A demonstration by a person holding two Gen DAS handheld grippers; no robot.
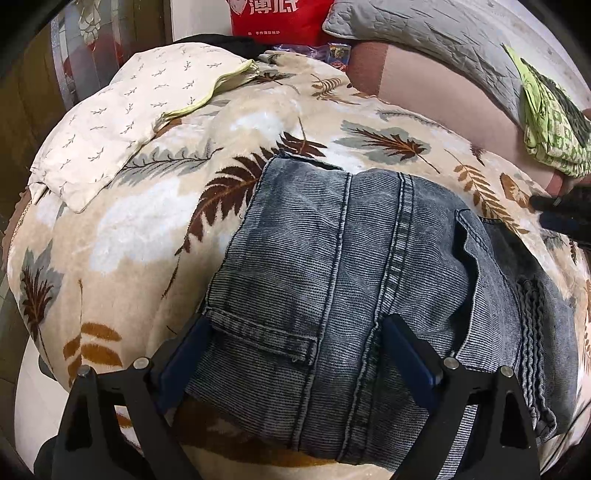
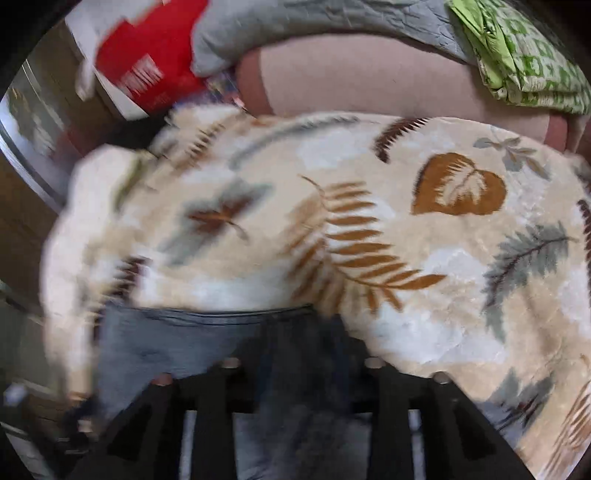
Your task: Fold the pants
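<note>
The left hand-held gripper (image 1: pixel 295 354) stands wide open over the folded pants (image 1: pixel 362 280) on the leaf-patterned blanket (image 1: pixel 122 236); the right hand-held gripper (image 2: pixel 303 369) is too blurred to tell.

Right wrist view, left half motion-blurred. Cream plush blanket with brown, ochre and grey leaf print (image 2: pixel 369 229) fills the centre and right. Blue-grey denim pants (image 2: pixel 166 343) lie at lower left, folded edge running across the lower centre. Black two-finger right gripper (image 2: pixel 303 373) at bottom centre, over the denim; jaw state unreadable through blur. Red bag (image 2: pixel 147 74) upper left, grey quilted cover (image 2: pixel 314 26) top centre, green patterned folded cloth (image 2: pixel 524 55) upper right.
</note>
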